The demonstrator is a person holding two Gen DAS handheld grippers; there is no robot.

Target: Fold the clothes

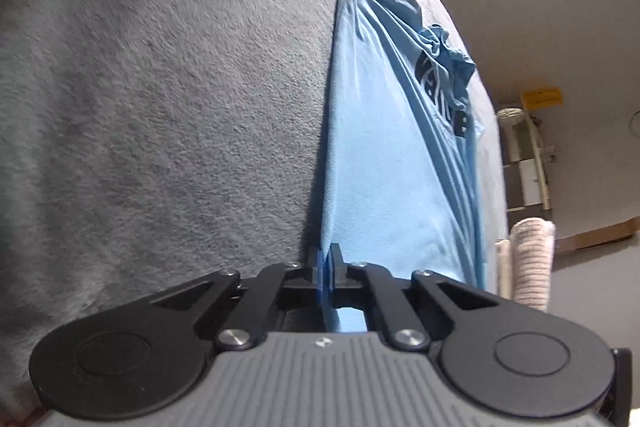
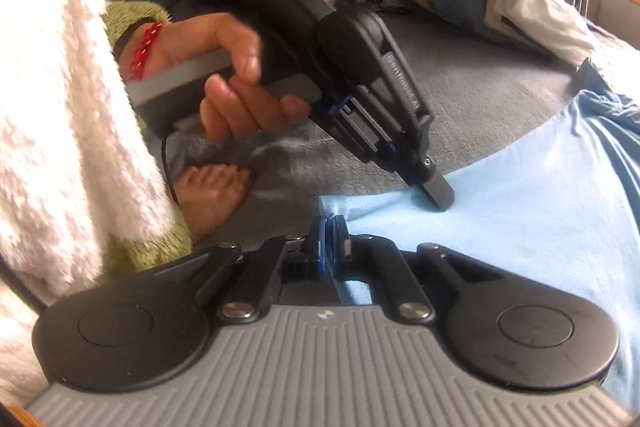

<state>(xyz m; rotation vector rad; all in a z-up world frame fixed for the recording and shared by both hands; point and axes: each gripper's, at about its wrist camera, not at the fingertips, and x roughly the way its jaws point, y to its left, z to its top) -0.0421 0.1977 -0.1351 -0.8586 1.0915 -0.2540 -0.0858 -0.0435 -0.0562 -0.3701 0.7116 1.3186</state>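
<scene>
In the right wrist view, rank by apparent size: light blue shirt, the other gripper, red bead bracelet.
1. light blue shirt, the broadest area.
2. left gripper, though it sits near the camera, which inflates it.
3. red bead bracelet, clearly the smallest.

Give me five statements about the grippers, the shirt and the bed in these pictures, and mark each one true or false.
1. The left gripper is shut on the light blue shirt. True.
2. The right gripper is open and holds nothing. False: it is shut on an edge of the shirt.
3. The shirt lies on a grey blanket. True.
4. The shirt is plain, with no print. False: dark lettering shows in the left wrist view.
5. In the right wrist view, a hand with a red bead bracelet holds the other gripper. True.
</scene>
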